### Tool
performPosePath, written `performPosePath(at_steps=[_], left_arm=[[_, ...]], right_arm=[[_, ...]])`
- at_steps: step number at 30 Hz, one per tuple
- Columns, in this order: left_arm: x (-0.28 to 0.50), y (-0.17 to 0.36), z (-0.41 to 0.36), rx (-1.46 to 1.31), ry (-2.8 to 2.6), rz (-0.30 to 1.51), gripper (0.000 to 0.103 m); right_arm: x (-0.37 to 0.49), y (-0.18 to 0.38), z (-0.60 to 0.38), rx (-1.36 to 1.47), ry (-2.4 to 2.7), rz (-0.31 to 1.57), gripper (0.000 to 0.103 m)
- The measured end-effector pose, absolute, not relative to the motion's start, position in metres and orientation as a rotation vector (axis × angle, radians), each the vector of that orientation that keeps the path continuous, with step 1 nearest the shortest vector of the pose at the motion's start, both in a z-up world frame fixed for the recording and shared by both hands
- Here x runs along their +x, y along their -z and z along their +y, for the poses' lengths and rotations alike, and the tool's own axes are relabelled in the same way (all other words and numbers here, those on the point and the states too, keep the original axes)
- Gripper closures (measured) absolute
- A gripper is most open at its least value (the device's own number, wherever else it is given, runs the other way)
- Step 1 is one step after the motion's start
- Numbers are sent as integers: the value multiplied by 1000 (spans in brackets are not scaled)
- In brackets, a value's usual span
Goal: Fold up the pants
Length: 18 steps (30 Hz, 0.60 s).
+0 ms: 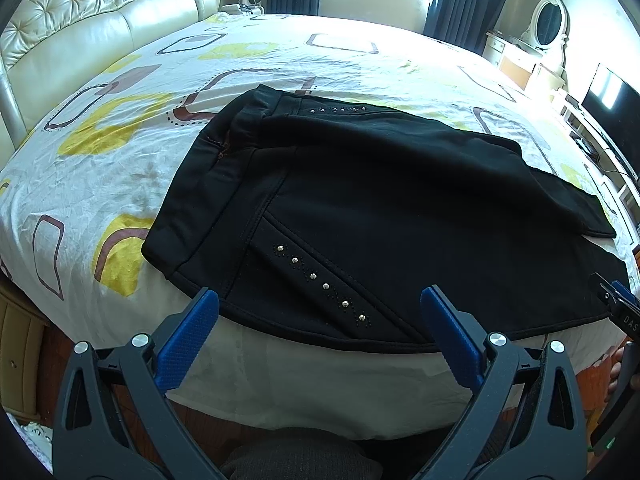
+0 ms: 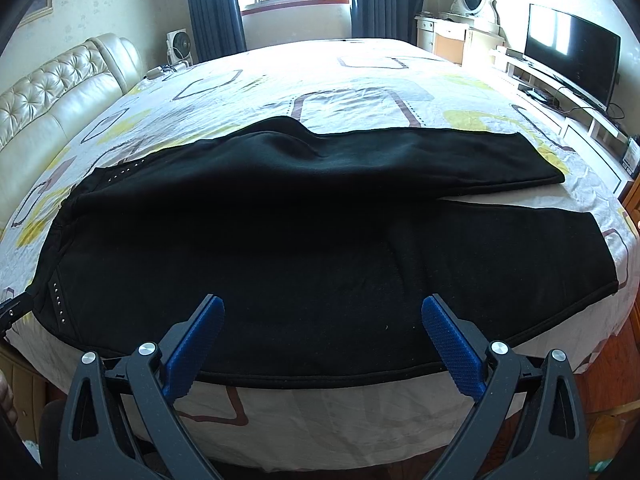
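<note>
On the patterned bed sheet (image 1: 120, 128), black studded pants (image 1: 380, 208) lie spread flat near the edge; the left claw (image 1: 320, 320) and right claw (image 2: 322, 320) hover spread wide, empty.

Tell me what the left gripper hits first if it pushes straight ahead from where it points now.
Probably the black pants: the open left gripper points at their near hem by the stud trim. Depth is uncertain.

White letters "DAS" on right gripper (image 1: 624, 312)
</note>
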<state>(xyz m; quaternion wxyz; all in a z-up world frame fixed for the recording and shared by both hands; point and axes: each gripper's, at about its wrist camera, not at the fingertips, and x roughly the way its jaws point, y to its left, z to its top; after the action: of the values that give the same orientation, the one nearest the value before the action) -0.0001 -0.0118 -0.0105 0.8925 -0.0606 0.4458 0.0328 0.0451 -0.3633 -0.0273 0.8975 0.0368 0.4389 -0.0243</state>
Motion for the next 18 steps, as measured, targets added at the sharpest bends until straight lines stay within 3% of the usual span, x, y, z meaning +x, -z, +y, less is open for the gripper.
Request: performPosePath(at_steps=[18], left_arm=[[-1, 12, -13, -125, -65, 927, 2]], right_arm=[[45, 27, -361, 73, 46, 910, 4]])
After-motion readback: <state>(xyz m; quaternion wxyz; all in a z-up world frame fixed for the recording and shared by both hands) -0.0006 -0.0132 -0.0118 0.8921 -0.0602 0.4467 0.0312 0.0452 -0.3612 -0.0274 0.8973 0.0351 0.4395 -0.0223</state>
